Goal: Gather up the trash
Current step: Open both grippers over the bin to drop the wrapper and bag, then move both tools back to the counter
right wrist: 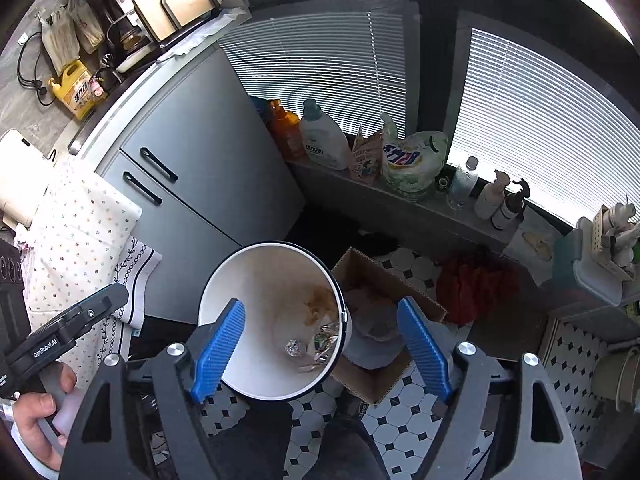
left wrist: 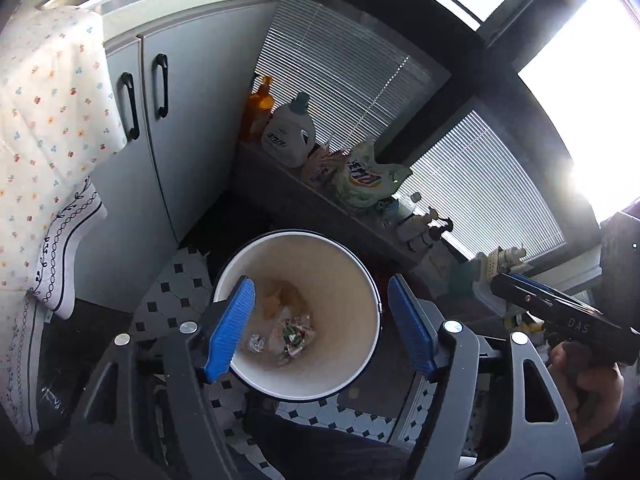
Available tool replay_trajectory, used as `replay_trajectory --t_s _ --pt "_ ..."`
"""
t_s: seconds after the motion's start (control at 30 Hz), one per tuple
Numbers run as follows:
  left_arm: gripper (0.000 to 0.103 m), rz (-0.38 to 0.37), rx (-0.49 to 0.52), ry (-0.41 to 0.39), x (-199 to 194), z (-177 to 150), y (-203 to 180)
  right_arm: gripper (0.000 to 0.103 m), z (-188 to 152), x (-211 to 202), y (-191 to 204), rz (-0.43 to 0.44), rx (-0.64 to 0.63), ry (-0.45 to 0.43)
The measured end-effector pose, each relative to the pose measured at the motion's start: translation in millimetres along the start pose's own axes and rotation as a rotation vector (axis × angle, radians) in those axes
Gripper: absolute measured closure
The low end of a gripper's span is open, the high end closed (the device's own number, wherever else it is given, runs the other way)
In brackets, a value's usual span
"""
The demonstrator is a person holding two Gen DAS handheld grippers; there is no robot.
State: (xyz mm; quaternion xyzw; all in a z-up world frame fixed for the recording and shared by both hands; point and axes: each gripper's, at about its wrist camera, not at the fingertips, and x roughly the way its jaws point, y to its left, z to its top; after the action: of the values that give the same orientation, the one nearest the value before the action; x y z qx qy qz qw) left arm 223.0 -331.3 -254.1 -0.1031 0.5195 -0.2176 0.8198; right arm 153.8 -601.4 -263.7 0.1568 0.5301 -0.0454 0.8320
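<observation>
A white trash bin with a dark rim stands on the tiled floor. It also shows in the right wrist view. Crumpled wrappers and foil trash lie at its bottom, also seen in the right wrist view. My left gripper is open and empty, held above the bin's mouth. My right gripper is open and empty, above the bin's right rim. The right gripper's body shows at the right edge of the left wrist view, and the left gripper's body at the left of the right wrist view.
A cardboard box with white material sits right of the bin. Grey cabinets stand behind it. A ledge under the blinds holds detergent bottles and bags. A floral cloth hangs at left. A red cloth lies on the floor.
</observation>
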Motion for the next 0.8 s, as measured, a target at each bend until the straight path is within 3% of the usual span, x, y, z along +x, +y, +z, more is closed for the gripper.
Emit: replay_trajectory --t_s 0.13,0.43,0.8 --pt "0.023 0.057 -0.045 -0.071 -32.7 5.9 19.3 0.013 13.4 -1.7 29.7 0.040 -0.050 -0.030" --pt "0.010 0.195 -0.181 -0.274 -120.0 14.8 74.5 0.008 45.1 -13.3 122.9 0.169 -0.216 -0.085" --pt "0.008 0.373 -0.340 -0.465 -218.6 -11.1 144.0 0.008 57.2 -31.7 257.5 0.320 -0.446 -0.176"
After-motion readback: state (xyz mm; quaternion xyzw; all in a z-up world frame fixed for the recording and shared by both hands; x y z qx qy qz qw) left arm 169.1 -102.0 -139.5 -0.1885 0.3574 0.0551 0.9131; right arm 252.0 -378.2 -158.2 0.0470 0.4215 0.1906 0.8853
